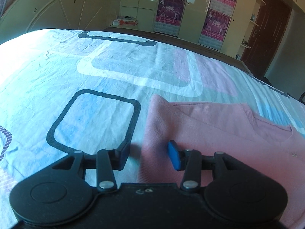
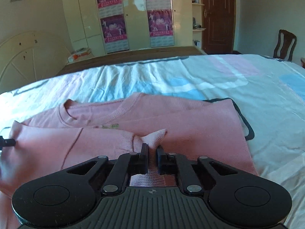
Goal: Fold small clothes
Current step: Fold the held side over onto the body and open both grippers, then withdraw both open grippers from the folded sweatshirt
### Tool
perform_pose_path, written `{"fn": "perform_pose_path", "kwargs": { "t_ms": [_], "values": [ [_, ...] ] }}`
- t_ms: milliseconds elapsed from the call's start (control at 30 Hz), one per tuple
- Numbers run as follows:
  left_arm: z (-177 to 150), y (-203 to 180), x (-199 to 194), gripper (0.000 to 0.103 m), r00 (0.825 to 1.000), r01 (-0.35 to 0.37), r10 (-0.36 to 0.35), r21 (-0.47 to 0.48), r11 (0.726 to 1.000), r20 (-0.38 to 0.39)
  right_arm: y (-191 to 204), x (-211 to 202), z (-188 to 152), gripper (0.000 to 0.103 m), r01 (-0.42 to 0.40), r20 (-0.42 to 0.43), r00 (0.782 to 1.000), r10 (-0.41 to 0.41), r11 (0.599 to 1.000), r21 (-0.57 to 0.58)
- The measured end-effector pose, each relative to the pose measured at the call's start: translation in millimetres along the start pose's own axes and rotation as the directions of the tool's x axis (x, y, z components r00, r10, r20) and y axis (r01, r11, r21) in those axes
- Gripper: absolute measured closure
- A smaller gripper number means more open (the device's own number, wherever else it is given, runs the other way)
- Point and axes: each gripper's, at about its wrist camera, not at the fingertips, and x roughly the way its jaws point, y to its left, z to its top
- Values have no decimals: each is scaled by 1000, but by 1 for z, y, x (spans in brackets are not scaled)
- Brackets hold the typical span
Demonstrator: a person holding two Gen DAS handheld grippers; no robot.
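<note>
A small pink knit sweater (image 2: 190, 126) lies flat on the bed, neck hole toward the left in the right wrist view. It also shows in the left wrist view (image 1: 219, 133), low on the right. My right gripper (image 2: 152, 150) is shut on the sweater's sleeve cuff (image 2: 152, 137), holding it over the sweater's body. My left gripper (image 1: 149, 152) is open, its jaws straddling the sweater's left folded edge, one finger over the sheet and one over the pink cloth. It holds nothing.
The bed sheet (image 1: 106, 72) is pale blue, white and pink with dark rounded squares. A white headboard (image 1: 57, 9) stands at the left. A wardrobe with purple posters (image 2: 133, 15), a brown door (image 2: 217, 15) and a wooden chair (image 2: 285, 43) lie beyond the bed.
</note>
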Motion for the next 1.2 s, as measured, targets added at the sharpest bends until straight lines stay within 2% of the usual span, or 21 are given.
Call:
{"fn": "perform_pose_path", "kwargs": {
  "t_ms": [33,167,233,300,367,467,567,667,867,1100,1200],
  "values": [
    [1,-1,1,57,1000,-7,7,3,1000,5,-2,8,-3,95,-1,-39,999,1,1000,5],
    [6,0,-5,55,1000,-8,8,-12,1000,22,-4,9,-3,94,7,-28,1000,-6,1000,22],
    [5,-3,-11,54,999,3,-3,3,1000,33,-6,-1,0,84,24,12,1000,-24,999,35],
    [3,-8,-11,54,999,5,-6,29,1000,32,-1,-11,4,84,19,54,998,-20,1000,17],
    [-1,-15,-4,53,1000,-16,17,63,998,-4,5,-16,8,84,-14,69,998,14,1000,4],
    [-5,-20,-2,49,999,-51,50,84,995,8,18,-9,9,84,-53,28,998,54,998,-43],
    [-3,-21,-6,49,998,-60,61,71,996,-16,20,10,-1,84,-23,-73,997,17,996,-86],
    [-5,-23,-18,49,998,-57,58,78,995,-14,14,3,-2,83,-23,-57,998,20,998,-54],
    [-15,-38,-42,46,1000,-8,8,103,995,-1,25,-21,-5,83,-77,-28,997,75,994,-79],
    [-38,-67,-60,43,999,46,-45,160,986,-16,44,-27,-20,83,-121,-62,991,115,987,-103],
    [-55,-75,-61,42,997,63,-55,190,980,-44,48,-27,-27,83,-112,-77,992,102,984,-135]
  ]
}}
